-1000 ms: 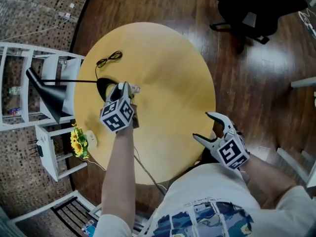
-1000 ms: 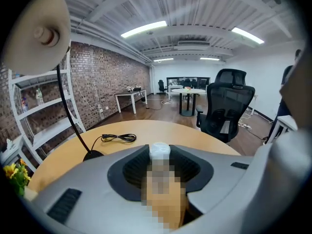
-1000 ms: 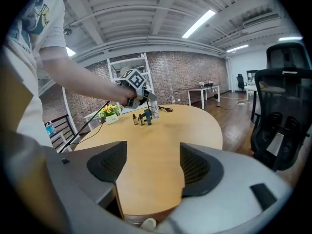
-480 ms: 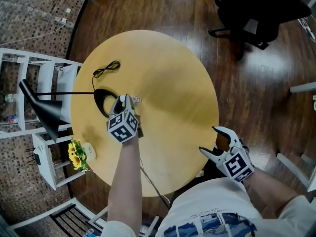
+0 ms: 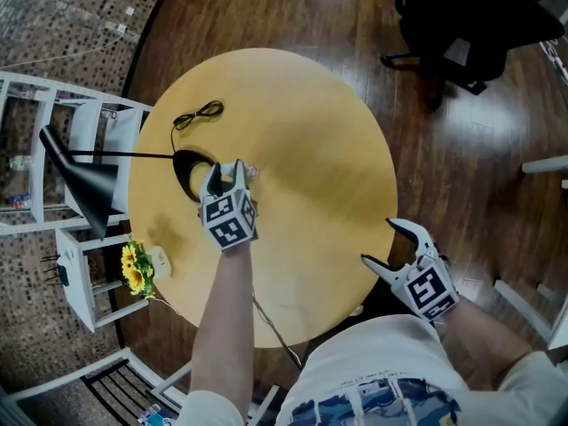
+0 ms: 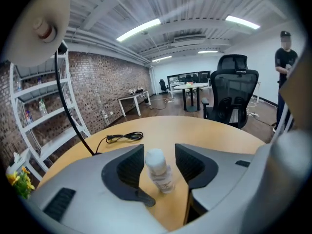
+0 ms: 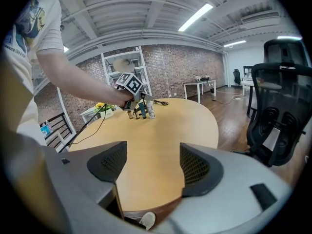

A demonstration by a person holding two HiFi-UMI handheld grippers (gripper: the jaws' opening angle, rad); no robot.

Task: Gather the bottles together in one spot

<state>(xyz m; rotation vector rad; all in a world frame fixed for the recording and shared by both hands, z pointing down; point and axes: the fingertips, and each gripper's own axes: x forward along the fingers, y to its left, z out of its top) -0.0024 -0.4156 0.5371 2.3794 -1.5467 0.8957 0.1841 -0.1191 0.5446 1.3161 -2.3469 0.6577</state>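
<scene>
Placement looks nearly done: the left gripper (image 6: 159, 154) has just spread its jaws off the standing bottle (image 6: 161, 175) between them, so backing straight out probably comes next; the right gripper (image 7: 148, 156) gapes empty.

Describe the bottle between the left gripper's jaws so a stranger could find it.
On the round wooden table, find the black lamp base; just beside it is the left gripper, whose jaws have just been opening. The bottle stands between them, unclamped. It is pale with a white cap, unlike the teal bottle and small brown bottle next to it.
</scene>
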